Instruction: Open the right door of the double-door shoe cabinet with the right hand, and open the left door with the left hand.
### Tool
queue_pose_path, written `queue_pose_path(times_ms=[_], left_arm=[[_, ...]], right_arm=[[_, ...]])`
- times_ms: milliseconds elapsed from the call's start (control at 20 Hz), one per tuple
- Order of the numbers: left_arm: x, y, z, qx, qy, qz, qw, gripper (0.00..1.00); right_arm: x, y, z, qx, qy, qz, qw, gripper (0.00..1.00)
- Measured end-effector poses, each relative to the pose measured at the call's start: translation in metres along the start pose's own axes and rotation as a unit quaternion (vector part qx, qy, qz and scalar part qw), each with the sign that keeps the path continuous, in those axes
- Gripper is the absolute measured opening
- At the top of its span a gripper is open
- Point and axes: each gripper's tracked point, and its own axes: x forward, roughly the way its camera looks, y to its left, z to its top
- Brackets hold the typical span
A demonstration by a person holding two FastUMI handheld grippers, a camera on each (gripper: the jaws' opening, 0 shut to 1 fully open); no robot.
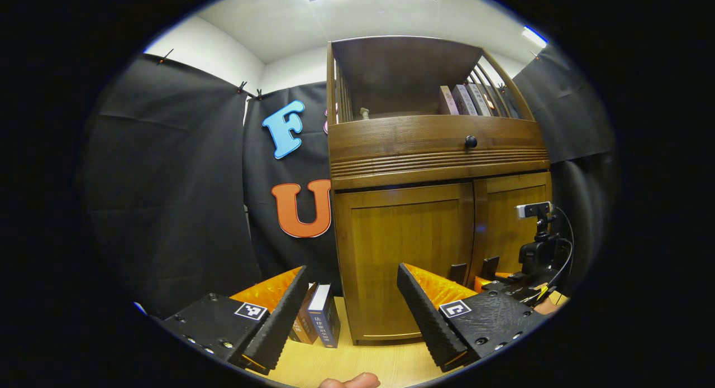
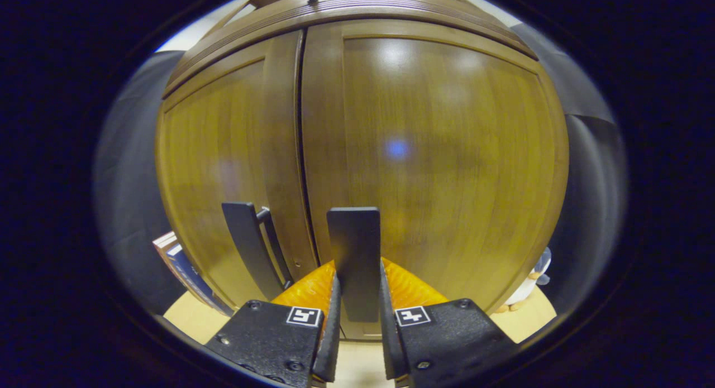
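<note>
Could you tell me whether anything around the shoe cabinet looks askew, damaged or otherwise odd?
Nothing stands out. Both cabinet doors sit flush and closed, the right gripper is closed squarely on the right door handle, and the books stand upright beside the cabinet.

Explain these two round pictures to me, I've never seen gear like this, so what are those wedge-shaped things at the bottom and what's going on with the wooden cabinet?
No robot is involved: a person holds a two-finger tool in each hand, with a camera riding on each tool. The wedges at the bottom of each picture are that tool's own fingers.

In the left gripper view, the left gripper is open and back from the shoe cabinet, whose two doors look closed. Books stand on the light wooden tabletop beside the cabinet. The other tool shows at the right.

In the right gripper view, the right gripper is close to the right door, its fingers closed around that door's dark handle. The left door's handle is untouched.
</note>
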Motion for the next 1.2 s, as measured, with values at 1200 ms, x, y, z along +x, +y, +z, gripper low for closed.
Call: queue_pose_path(times_ms=[1200], left_arm=[[-0.005, -0.088, 0.005, -0.015, 0.006, -0.092, 0.996, 0.96]], right_arm=[[-0.101, -0.024, -0.029, -0.009, -0.005, 0.064, 0.998, 0.3]])
